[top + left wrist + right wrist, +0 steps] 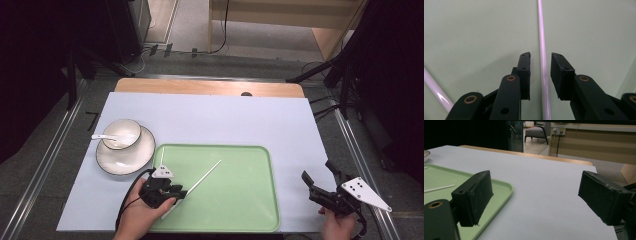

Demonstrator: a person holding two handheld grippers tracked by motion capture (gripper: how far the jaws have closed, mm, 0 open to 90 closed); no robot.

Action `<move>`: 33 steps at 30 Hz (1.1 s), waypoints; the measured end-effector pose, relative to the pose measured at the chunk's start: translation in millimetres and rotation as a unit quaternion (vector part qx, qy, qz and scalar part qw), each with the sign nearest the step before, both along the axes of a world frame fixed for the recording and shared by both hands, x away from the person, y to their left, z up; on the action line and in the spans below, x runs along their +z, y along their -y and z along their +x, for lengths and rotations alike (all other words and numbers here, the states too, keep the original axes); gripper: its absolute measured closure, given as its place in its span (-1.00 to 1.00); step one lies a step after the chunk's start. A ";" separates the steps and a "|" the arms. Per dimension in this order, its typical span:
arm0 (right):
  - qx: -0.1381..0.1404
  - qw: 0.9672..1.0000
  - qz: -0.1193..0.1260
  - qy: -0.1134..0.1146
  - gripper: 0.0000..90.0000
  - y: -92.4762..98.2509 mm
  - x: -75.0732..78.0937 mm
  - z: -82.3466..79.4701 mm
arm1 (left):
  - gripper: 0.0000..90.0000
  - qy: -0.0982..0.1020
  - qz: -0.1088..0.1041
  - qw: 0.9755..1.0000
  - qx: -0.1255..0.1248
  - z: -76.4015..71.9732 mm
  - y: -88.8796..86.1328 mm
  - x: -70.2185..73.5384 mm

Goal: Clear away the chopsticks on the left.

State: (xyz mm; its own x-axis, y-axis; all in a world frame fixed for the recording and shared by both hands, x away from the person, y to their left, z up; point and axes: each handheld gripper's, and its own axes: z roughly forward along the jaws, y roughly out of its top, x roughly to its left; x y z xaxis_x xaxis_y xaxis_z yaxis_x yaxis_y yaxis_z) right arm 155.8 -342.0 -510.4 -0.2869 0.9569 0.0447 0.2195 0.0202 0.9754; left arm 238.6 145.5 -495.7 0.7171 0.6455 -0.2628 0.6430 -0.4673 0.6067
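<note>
left gripper [176, 194] over a white stick [543, 62] on the green tray [250, 215]

jaws a little apart, stick lying between them unpinched, tray's 7 o'clock corner. it's thin, round and glossy on smooth plastic, so it could roll off the pads. right gripper [320, 181] wide apart, empty, at 3 o'clock over the tabletop [280, 120].

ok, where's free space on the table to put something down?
Bare white table cover behind the green plastic tray, right of the white ceramic bowl on its saucer. The tray's right half is bare too. Also the strip of cover between tray and right gripper. Crowded: tray's left side, where the left gripper straddles a thin white stick.
</note>
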 end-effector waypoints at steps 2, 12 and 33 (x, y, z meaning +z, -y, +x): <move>-0.003 1.000 -0.001 -0.002 -0.72 0.5 -0.1 0.4 | 0.76 0.018 -0.004 1.000 0.001 5.9 6.1 5.9; -0.002 1.000 -0.002 -0.005 -0.72 -0.4 -1.1 1.8 | 1.00 0.020 -0.002 0.998 -0.056 22.8 57.8 -3.9; -0.001 1.000 -0.003 -0.006 -0.73 -1.1 -1.3 0.4 | 1.00 0.015 0.065 0.998 0.004 41.7 55.8 -16.1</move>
